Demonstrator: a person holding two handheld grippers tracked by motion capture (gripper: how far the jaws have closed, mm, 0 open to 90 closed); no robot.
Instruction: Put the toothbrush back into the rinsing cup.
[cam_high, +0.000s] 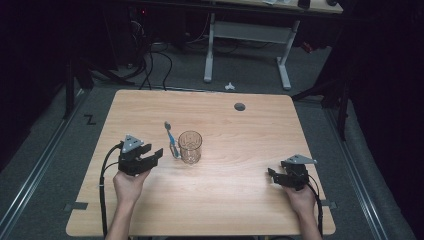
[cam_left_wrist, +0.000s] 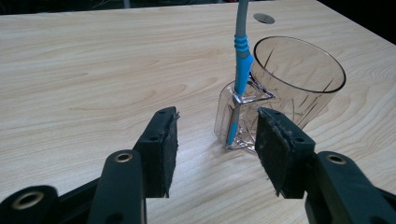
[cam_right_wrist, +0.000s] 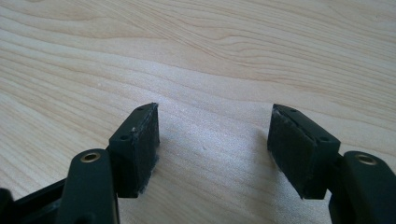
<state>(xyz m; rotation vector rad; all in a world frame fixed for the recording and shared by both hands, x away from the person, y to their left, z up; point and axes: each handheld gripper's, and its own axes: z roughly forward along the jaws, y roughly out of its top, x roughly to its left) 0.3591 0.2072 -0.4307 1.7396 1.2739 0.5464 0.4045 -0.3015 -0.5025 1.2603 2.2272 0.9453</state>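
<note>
Item: slim blue-and-grey plastic toothbrush | Location: leaning against clear cut-glass tumbler, mid-table | Handling: likely light, stiff, slippery; grip blue handle | left gripper: open, empty | right gripper: open, empty

**A lit wooden table in a dark workroom**

A light wooden table with rounded corners stands in the middle, its pale grain brightly lit while the room around it falls into near black. A round grey cable hole sits near its far edge. Grey carpet covers the floor. Metal rails run along the floor on both sides of the table. Behind it stands a second desk on a white frame, its top at the upper edge. Black cables lie tangled on the floor at the far left. A small white object rests on the carpet beyond the table.
</note>
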